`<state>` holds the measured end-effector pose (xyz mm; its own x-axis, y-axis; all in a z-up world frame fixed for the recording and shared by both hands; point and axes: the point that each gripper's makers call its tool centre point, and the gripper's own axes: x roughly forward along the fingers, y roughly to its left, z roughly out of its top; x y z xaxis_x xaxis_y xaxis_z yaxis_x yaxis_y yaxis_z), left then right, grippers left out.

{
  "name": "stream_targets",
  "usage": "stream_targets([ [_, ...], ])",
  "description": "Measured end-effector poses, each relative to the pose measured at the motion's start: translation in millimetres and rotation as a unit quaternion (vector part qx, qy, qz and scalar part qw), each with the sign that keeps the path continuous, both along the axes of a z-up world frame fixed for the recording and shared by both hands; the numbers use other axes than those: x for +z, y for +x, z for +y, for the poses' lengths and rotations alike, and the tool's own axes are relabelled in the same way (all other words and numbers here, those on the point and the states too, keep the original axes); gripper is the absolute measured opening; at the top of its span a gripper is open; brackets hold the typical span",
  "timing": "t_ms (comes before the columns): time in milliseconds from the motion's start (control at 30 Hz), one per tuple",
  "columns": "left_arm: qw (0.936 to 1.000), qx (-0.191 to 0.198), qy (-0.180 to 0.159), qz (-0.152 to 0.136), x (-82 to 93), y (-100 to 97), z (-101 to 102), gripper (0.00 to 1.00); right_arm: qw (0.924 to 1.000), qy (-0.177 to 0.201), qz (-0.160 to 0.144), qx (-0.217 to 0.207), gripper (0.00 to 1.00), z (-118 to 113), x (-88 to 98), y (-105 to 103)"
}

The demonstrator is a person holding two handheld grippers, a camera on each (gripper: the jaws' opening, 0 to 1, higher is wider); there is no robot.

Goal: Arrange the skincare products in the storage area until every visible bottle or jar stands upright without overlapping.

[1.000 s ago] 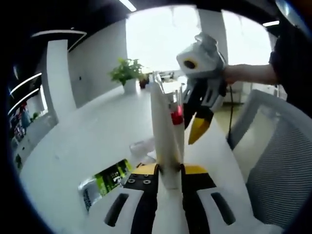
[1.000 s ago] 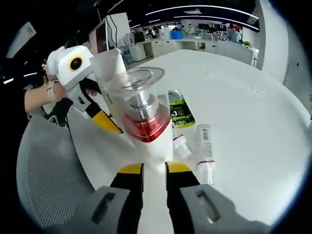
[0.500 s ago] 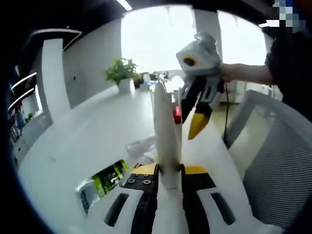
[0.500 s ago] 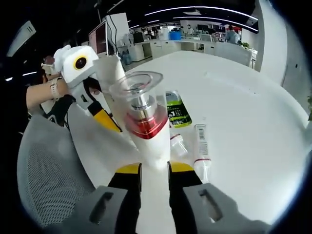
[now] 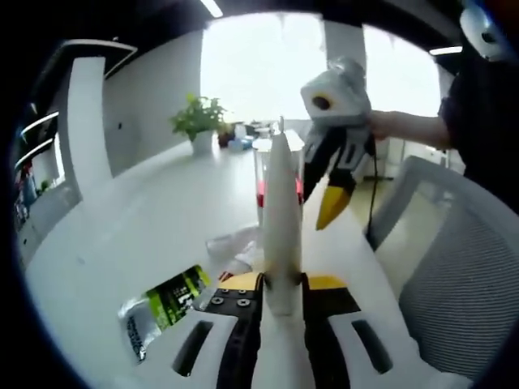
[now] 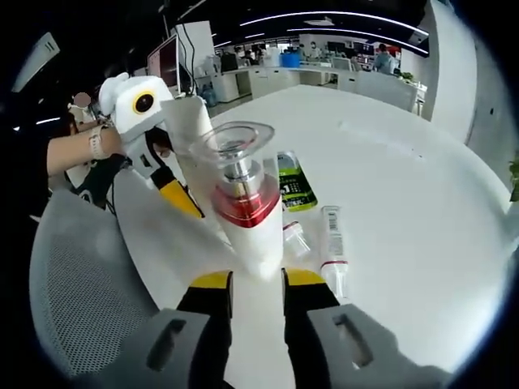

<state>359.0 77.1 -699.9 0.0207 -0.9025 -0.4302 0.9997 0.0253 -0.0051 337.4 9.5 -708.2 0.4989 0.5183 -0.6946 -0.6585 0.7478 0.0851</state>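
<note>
Both claws are clamped, the left gripper (image 5: 283,285) on a white tube (image 5: 282,227), the right gripper (image 6: 257,279) on a pump bottle (image 6: 247,219) (red-collared, clear-capped), awaiting upright placement on the table (image 6: 405,186).

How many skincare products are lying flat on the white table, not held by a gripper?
3, all lying close together: a green-labelled sachet, a thin white tube with a red band, and a small clear bottle between them. More may be hidden behind the held bottle.
</note>
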Motion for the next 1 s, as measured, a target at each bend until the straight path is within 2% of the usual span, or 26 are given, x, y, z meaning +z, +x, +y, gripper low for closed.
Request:
stream_targets([
  [200,1.0000,0.006,0.002,0.002,-0.6,0.4,-2,0.17,1.0000,0.001,-0.001,0.001,0.26,1,3.4,-2],
  [467,0.9995,0.028,0.012,0.011,1.9,2.8,8,0.18,1.0000,0.002,-0.005,0.001,0.31,4,7.2,-3],
  [733,0.9962,0.084,0.016,0.017,8.8,10.0,18,0.27,0.9999,0.004,-0.012,0.005,0.35,6,13.2,-2],
  [867,0.9929,0.111,0.028,0.032,6.3,13.3,27,0.29,0.9999,0.005,-0.015,-0.001,0.37,7,15.3,-2],
  [1000,0.9905,0.128,0.025,0.046,12.5,10.3,32,0.34,0.9998,0.008,-0.019,0.000,0.39,8,19.2,-2],
])
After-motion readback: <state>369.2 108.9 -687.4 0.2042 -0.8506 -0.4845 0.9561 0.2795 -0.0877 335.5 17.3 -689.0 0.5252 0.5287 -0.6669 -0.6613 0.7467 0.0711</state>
